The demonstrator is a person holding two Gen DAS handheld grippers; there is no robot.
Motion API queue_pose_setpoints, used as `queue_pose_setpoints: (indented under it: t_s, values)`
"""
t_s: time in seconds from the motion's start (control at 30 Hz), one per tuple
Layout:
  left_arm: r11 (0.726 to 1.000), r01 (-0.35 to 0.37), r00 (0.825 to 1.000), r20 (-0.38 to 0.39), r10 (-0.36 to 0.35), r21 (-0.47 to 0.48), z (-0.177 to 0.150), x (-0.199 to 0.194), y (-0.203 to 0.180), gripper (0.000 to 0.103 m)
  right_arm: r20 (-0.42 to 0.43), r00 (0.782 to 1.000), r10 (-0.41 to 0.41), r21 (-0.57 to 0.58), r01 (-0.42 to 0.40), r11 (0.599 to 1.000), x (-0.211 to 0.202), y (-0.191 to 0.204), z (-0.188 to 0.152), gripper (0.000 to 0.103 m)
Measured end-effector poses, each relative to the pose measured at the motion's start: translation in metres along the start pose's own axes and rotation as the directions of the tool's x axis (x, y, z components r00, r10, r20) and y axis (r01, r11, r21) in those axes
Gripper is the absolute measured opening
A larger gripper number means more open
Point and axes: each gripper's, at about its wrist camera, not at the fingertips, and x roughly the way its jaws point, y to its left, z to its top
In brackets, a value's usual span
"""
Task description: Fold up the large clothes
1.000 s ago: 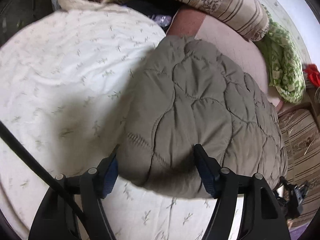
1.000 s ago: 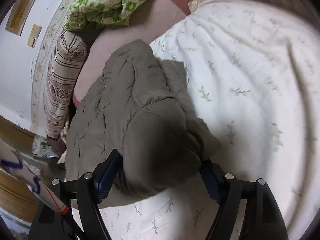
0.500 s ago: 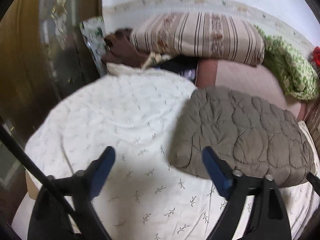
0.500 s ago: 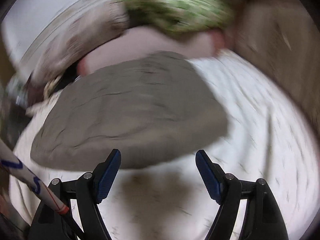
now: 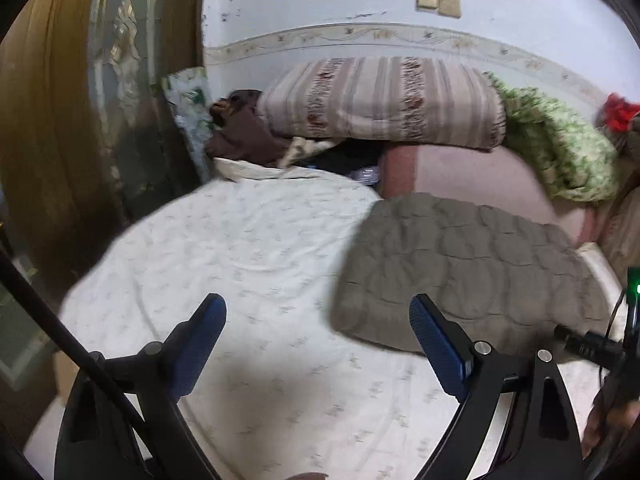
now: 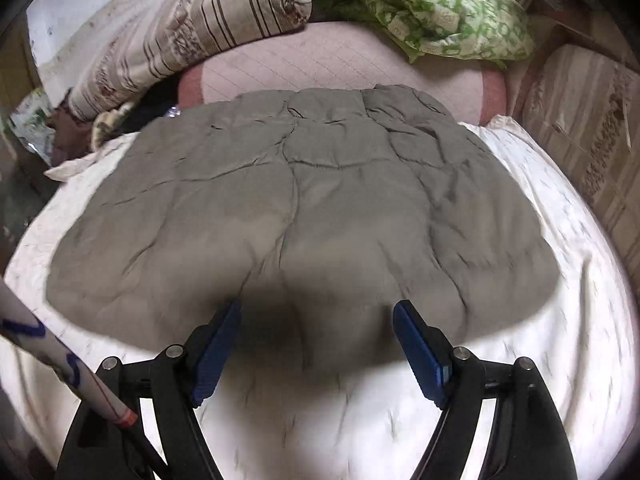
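The folded jacket lies on the bed, long axis running left-right, just beyond the released right tongs; the released left tongs sit off its left end.

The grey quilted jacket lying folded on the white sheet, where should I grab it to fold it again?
Probably the near edge of the grey quilted jacket, coming in low from the front with the right gripper, whose open jaws already straddle it. That edge lies as a thick, rounded roll on the white sheet, giving the fingers something to pinch.
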Motion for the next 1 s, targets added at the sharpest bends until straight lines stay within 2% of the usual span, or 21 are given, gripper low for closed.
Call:
queue_pose_setpoints:
  t_s: [0.1, 0.2, 0.3, 0.47, 0.6, 0.73, 1.0]
  values:
    - [0.999, 0.046, 0.997, -0.056, -0.047, -0.024, -0.010, -0.001, -0.005, 0.092, 0.005, 1.000, -0.025, -0.011, 0.025, 1.000, -0.029, -0.001, -0.025, 0.083]
    - [0.995, 0.103, 0.987, -0.123, -0.104, -0.015, -0.024, -0.002, -0.017, 0.092, -0.018, 0.998, -0.056, -0.022, 0.056, 0.998, -0.048, -0.005, -0.051, 0.084]
    - [0.993, 0.110, 0.980, -0.172, -0.103, 0.035, -0.041, -0.007, -0.034, 0.092, -0.059, 0.996, -0.072, -0.010, 0.072, 0.997, -0.058, -0.012, -0.073, 0.084]
    - [0.984, 0.160, 0.967, -0.213, -0.140, 0.083, -0.064, -0.021, -0.056, 0.092, -0.101, 0.993, -0.066, 0.016, 0.068, 0.998, -0.070, -0.017, -0.098, 0.084]
    - [0.974, 0.211, 0.953, -0.241, -0.186, 0.083, -0.072, -0.030, -0.064, 0.092, -0.080, 0.991, -0.111, -0.018, 0.110, 0.994, -0.081, -0.010, -0.106, 0.084]
    - [0.974, 0.201, 0.953, -0.250, -0.169, 0.105, -0.079, -0.034, -0.069, 0.092, -0.049, 0.987, -0.151, -0.052, 0.149, 0.987, -0.092, -0.003, -0.110, 0.085]
    - [0.973, 0.187, 0.952, -0.269, -0.146, 0.135, -0.088, -0.037, -0.072, 0.092, -0.022, 0.983, -0.180, -0.086, 0.178, 0.980, -0.103, 0.004, -0.114, 0.086]
